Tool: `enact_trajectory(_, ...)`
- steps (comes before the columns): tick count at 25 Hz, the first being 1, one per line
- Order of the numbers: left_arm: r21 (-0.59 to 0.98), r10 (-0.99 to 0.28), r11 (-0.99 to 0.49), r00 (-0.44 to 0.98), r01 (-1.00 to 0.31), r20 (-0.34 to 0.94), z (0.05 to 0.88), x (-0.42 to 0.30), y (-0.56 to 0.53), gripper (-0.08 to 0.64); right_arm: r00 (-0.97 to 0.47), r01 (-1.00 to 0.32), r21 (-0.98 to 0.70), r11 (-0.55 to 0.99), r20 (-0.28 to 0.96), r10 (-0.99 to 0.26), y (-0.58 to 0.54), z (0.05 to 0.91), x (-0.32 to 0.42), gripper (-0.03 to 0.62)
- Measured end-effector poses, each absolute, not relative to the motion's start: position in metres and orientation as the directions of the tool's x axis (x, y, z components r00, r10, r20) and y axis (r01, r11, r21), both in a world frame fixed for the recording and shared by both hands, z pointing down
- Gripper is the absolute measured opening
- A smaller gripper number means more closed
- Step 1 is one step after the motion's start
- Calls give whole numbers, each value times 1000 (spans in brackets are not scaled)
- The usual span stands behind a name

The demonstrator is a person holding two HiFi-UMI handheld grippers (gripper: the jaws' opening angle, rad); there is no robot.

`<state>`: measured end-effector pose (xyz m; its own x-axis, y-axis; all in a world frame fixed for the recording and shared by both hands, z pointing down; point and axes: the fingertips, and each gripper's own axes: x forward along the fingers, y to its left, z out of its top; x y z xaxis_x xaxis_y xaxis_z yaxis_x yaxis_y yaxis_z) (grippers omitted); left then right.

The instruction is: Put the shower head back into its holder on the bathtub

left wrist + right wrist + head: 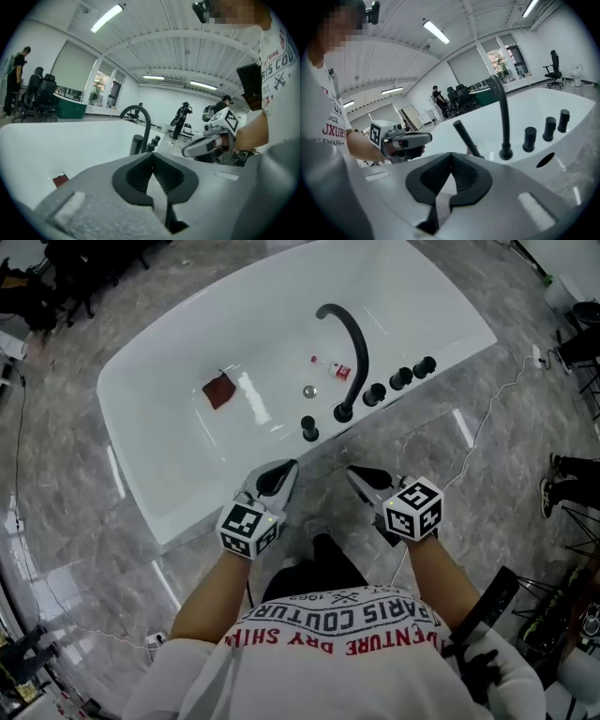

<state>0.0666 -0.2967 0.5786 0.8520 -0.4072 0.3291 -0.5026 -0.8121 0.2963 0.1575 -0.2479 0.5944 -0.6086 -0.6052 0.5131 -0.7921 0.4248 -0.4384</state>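
Observation:
The black shower head [308,428] stands in its holder on the near rim of the white bathtub [150,493], just left of the curved black faucet [352,343]. In the right gripper view the shower head [464,135] leans as a slanted black stick beside the faucet [503,117]. My left gripper [286,468] and right gripper [354,472] hover side by side over the floor, short of the tub rim and apart from the shower head. Both are shut and empty: the left gripper [152,155] and the right gripper [451,157] each show closed jaws with nothing between them.
Three black knobs [400,378] line the rim right of the faucet. Inside the tub lie a red-brown patch [219,390], a small bottle with a red label [336,368] and the drain [308,391]. A white cable [487,418] runs over the marble floor. People and office chairs stand far behind.

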Motion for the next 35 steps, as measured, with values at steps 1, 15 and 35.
enact_trajectory(1,316,-382,-818,865,-480,325,570,60,-285,5,-629,-776,-445,447,494,-601,-246,586,146,0)
enact_trajectory(15,358,-239,-885,950,-298,199,434,-66,-82,3,-781,-602,-519,607,226,-582,-64,443,-21,2)
enact_trajectory(35,274,-218,-930,968,-244,121,301,-133,134,3,-764,-638,-341,690,171,-622,148,308,-88,2)
